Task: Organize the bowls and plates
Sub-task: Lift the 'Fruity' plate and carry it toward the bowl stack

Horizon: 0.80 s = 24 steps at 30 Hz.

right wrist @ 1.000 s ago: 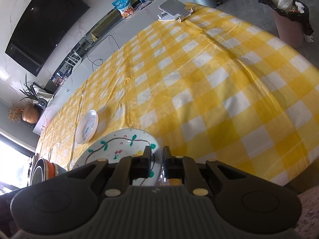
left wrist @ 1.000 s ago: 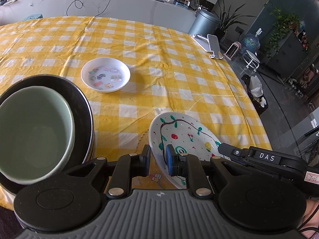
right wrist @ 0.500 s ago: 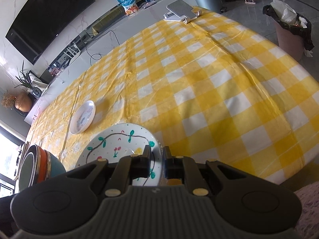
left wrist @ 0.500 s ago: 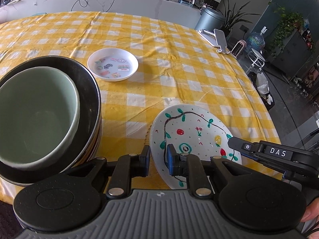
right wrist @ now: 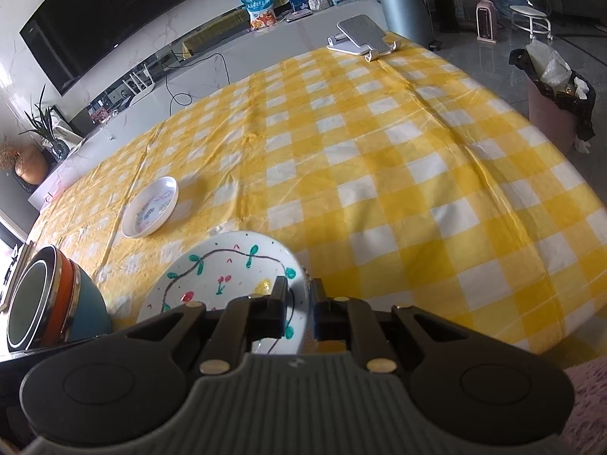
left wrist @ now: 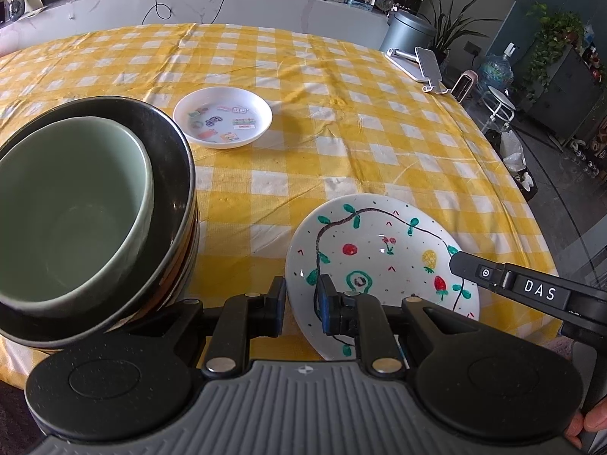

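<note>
White letters reading "DAS" are showing on the right gripper [left wrist: 461,261] where it is reaching into the left wrist view. Both grippers are pinching the painted plate [left wrist: 379,254], decorated with fruit and a vine: the left gripper [left wrist: 301,303] is clamping its near left rim, the right its right rim. The plate is sitting over the yellow checked tablecloth [left wrist: 341,87], beside stacked bowls [left wrist: 76,208]. A small sticker-patterned dish [left wrist: 223,117] is lying farther back.

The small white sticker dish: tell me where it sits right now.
The small white sticker dish sits alone on the yellow checked tablecloth, toward the table's middle in the left wrist view, beyond the stacked bowls and up-left of the painted plate.
</note>
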Each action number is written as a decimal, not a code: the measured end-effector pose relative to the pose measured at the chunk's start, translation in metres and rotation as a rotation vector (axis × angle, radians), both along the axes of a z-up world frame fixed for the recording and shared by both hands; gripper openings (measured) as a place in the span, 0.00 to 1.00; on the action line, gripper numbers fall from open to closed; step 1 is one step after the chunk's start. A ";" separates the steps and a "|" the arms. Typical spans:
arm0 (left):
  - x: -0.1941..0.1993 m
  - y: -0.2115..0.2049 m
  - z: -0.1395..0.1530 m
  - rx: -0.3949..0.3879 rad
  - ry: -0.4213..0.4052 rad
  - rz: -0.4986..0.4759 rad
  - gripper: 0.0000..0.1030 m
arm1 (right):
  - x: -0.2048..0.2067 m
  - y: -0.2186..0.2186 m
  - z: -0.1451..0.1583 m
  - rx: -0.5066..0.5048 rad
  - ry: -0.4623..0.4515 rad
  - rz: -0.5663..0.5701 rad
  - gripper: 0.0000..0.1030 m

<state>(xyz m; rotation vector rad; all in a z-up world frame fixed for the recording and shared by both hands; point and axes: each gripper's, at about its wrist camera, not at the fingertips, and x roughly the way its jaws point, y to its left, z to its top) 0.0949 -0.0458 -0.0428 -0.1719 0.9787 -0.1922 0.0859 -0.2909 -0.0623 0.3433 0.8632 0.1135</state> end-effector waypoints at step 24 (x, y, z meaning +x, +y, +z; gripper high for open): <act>-0.001 -0.009 -0.003 0.079 -0.028 -0.038 0.19 | -0.003 0.032 -0.002 -0.264 -0.035 0.048 0.11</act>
